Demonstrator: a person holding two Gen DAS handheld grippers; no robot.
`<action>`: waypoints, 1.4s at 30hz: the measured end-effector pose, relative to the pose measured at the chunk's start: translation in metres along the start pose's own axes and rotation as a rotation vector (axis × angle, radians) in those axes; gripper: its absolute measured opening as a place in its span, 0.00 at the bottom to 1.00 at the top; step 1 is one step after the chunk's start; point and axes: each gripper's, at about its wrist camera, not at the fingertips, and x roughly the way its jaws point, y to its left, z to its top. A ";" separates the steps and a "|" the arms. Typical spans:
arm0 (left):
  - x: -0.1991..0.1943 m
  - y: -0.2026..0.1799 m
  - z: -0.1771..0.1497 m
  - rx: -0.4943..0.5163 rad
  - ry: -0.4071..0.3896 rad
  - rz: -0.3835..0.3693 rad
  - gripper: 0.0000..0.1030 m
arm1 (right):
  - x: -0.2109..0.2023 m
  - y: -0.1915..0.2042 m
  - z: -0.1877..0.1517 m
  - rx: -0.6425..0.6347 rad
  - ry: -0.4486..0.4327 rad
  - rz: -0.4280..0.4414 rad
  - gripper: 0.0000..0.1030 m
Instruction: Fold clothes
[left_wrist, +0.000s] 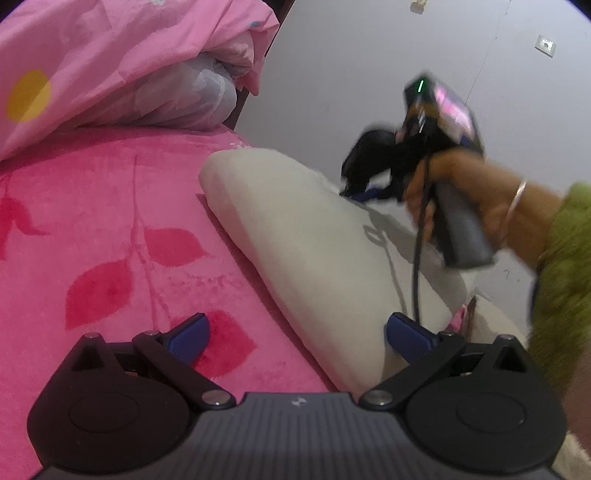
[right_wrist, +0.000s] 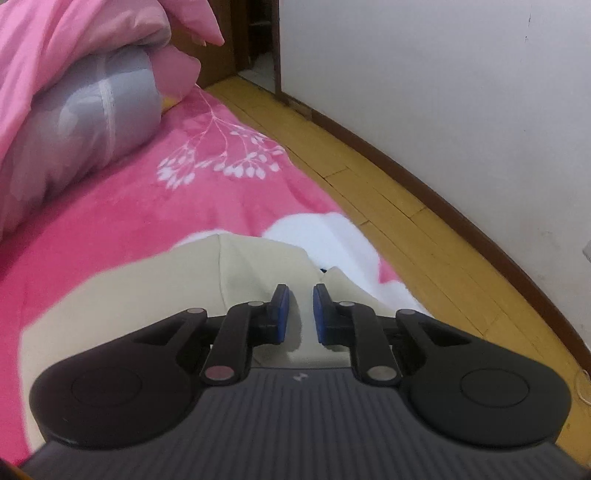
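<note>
A cream garment, folded into a long thick strip, lies on a pink leaf-patterned bed cover. My left gripper is open wide just above the strip's near end, its right pad over the cloth and its left pad over the cover. A person's hand holds the right gripper over the garment's far side; it is blurred there. In the right wrist view the right gripper hovers over the cream garment, its jaws a narrow gap apart with nothing between them.
A heaped pink quilt and a grey pillow fill the far end of the bed. The bed's edge drops to a wooden floor beside a white wall. A green sleeve is at the right.
</note>
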 end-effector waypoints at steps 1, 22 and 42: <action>0.000 0.000 0.000 0.000 0.000 0.001 1.00 | -0.016 0.010 0.000 -0.038 -0.035 0.055 0.13; 0.000 0.003 -0.002 -0.009 -0.009 -0.006 1.00 | -0.056 0.013 -0.027 -0.376 0.013 0.208 0.11; -0.187 -0.063 -0.003 0.112 -0.128 0.103 1.00 | -0.397 -0.073 -0.275 0.000 -0.417 0.101 0.89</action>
